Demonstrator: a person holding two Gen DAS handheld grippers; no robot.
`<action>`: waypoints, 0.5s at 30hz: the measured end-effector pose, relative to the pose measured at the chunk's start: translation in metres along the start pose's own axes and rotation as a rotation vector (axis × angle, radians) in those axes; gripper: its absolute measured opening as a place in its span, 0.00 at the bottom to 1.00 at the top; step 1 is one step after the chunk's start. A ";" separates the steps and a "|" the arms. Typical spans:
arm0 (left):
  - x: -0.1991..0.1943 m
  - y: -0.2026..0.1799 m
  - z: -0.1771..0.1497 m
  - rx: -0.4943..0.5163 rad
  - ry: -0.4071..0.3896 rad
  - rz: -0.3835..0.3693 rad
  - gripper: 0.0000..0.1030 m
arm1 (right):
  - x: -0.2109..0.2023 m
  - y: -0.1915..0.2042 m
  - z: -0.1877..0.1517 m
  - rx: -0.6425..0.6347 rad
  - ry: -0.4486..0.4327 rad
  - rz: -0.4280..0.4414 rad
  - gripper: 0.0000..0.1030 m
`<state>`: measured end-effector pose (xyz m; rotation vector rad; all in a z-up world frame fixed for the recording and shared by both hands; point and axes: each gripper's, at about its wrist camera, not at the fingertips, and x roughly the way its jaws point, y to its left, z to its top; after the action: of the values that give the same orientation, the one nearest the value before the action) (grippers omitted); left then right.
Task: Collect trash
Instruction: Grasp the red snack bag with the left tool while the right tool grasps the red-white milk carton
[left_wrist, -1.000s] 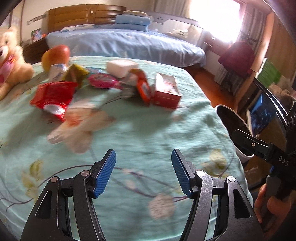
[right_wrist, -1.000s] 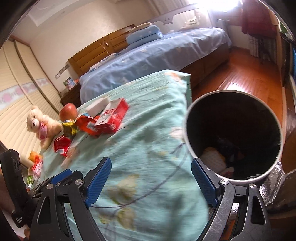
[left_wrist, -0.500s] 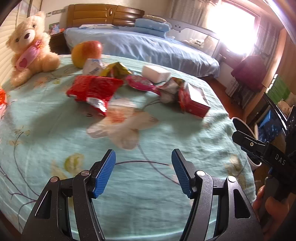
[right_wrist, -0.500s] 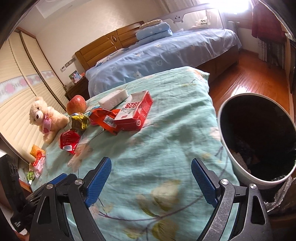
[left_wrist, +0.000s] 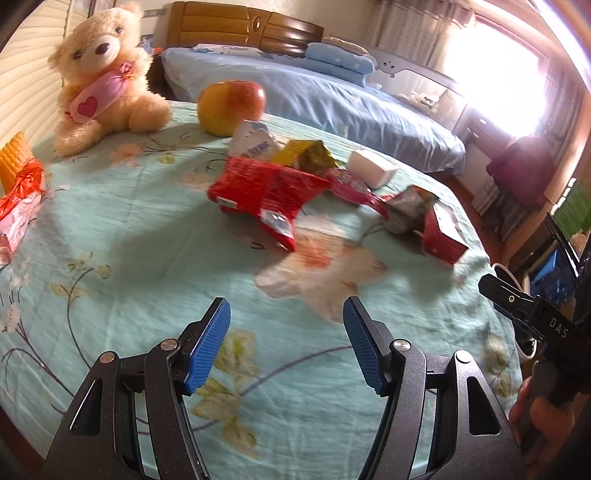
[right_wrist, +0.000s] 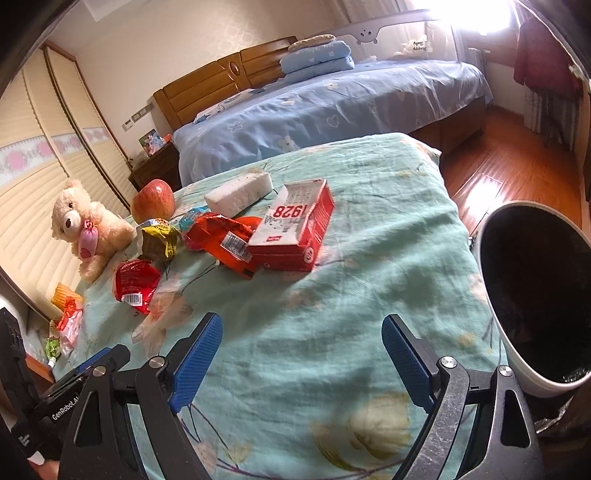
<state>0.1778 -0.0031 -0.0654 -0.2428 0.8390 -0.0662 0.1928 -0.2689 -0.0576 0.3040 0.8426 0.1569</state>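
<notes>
Two beds fill my view: the far one in blue sheets (right_wrist: 332, 107), and the near bed (right_wrist: 369, 280) under a teal flowered cover, where the trash lies. At its right edge stands the white bin (right_wrist: 498, 332), dark inside. A teddy bear (left_wrist: 103, 74) sits at the far left of the cover, an apple (left_wrist: 231, 101) just beside it. Among the litter, the red carton (right_wrist: 295, 229) marked 1928 is biggest, resting against an orange-red wrapper (right_wrist: 221, 236); behind them lies a white block (right_wrist: 238, 192). A red snack bag (left_wrist: 266, 192) sits mid-cover, a yellow wrapper (right_wrist: 159, 240) near it, and a crumpled pale wrapper (left_wrist: 321, 273) lies just ahead of my left gripper (left_wrist: 286, 347). Its jaws stand apart, holding nothing. My right gripper (right_wrist: 303, 365) gapes wide over bare cover, also empty.
</notes>
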 end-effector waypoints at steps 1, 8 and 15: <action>0.000 0.001 0.001 -0.002 -0.001 0.004 0.63 | 0.002 0.002 0.002 -0.004 -0.001 -0.003 0.87; 0.004 0.014 0.017 -0.013 -0.016 0.028 0.65 | 0.015 0.012 0.012 -0.022 -0.005 -0.025 0.86; 0.013 0.027 0.038 -0.022 -0.026 0.047 0.67 | 0.030 0.015 0.026 0.001 -0.009 -0.030 0.81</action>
<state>0.2137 0.0280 -0.0571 -0.2436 0.8197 -0.0102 0.2316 -0.2526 -0.0577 0.2925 0.8377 0.1268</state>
